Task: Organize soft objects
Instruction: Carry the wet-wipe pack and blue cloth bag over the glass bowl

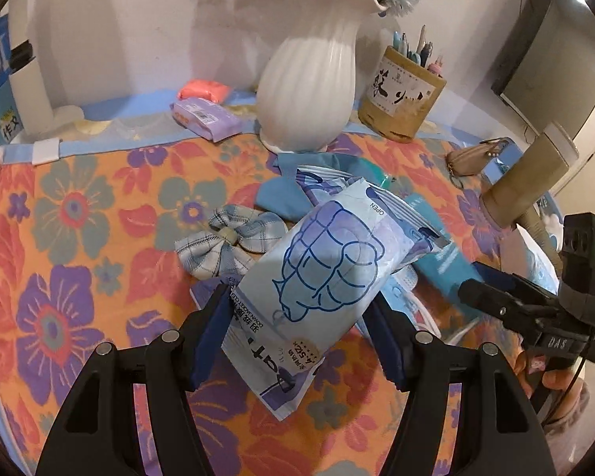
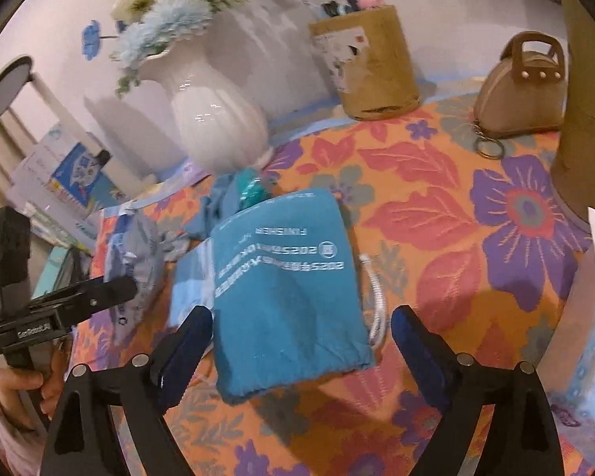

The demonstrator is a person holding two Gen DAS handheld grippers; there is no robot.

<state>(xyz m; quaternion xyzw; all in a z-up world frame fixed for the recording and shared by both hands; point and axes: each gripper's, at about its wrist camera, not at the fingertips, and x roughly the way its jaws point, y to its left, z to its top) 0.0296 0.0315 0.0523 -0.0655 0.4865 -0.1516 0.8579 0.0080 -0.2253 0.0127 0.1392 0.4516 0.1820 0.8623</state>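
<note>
The left gripper (image 1: 301,325) pinches a pale blue wipes pack (image 1: 321,277) between its pads, lifted over the flowered cloth (image 1: 79,238). The right gripper (image 2: 301,341) gapes wide, holding nothing; a teal pouch (image 2: 285,297) lies flat on the cloth between its fingers, touching neither. Just beyond the pack sits a plaid bow (image 1: 226,242), with blue fabric (image 1: 281,194) behind it. Farther back stand a white vase (image 1: 309,87), a pen cup (image 1: 404,95) and a tan purse (image 2: 519,95).
</note>
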